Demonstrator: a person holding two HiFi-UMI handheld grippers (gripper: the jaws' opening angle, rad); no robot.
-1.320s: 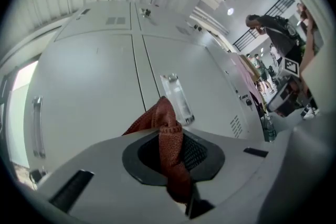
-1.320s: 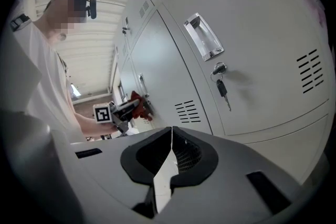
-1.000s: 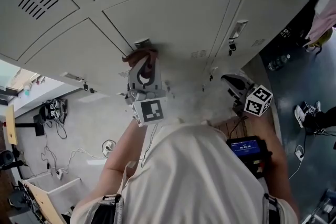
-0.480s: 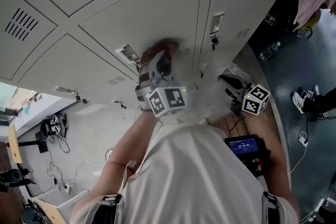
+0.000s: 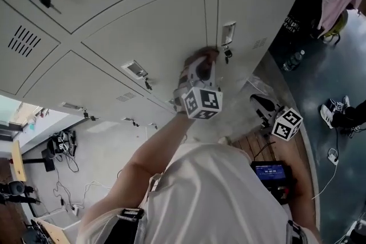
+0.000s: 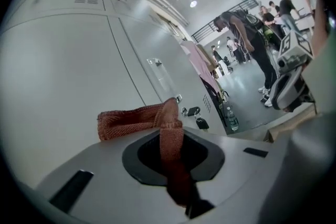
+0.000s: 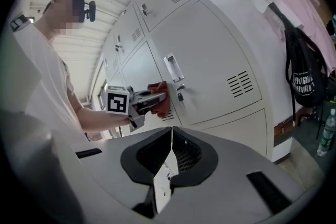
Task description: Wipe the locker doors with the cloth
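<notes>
Centre frame, the left gripper clamps the rust-red cloth against a grey locker door; the right gripper, lower right, is closed and empty. Wiping looks midway, with other doors probably left

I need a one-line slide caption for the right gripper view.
Left gripper holds the reddish cloth against a locker door below its handle; right gripper is shut and empty.

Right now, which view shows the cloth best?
The left gripper view: the cloth lies close and sharp, clamped in the tongs. The head view shows only a blurred bit; the right gripper view, a small red patch at a door.
</notes>
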